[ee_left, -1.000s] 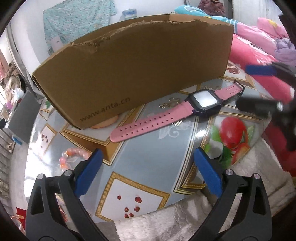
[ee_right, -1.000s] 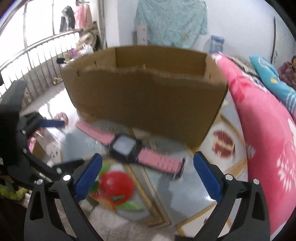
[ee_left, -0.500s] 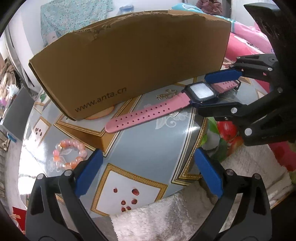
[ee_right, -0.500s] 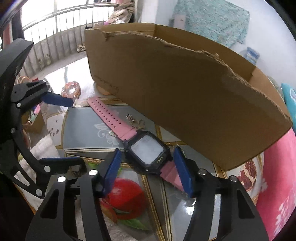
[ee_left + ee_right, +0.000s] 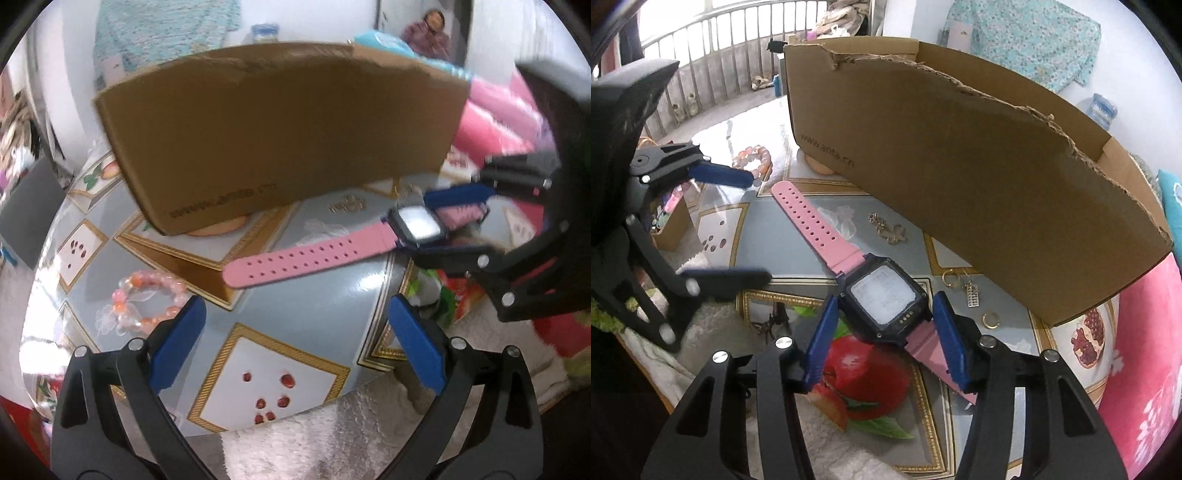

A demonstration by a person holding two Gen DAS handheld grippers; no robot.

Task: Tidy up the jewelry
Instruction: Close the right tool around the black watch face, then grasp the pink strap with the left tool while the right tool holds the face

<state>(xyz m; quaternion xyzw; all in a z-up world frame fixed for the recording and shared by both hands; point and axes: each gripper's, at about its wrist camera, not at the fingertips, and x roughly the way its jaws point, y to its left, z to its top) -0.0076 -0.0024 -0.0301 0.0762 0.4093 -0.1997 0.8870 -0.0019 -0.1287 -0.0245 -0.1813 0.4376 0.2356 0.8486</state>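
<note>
Patterned glass tabletop [image 5: 798, 258], cardboard box [image 5: 960, 155] as landmark. Pink watch [image 5: 882, 299] flat in front of box, right gripper [image 5: 882, 339] clamped on its case, likely for lifting into box. Left gripper [image 5: 295, 343] wide, empty, near bead bracelet [image 5: 147, 295].

We see the box [image 5: 979, 155] at the back of the worktop [image 5: 775, 236]. The watch [image 5: 882, 299] lies in front of it, strap running left-back toward the bracelet [image 5: 755, 158], which sits off the box's left corner. Earrings and small charms [image 5: 964, 291] lie between watch and box. Right claw [image 5: 882, 345] straddles the watch case, pads at its sides. Left claw [image 5: 291, 343] hangs over the front edge, bracelet [image 5: 147, 299] just left of it.
</note>
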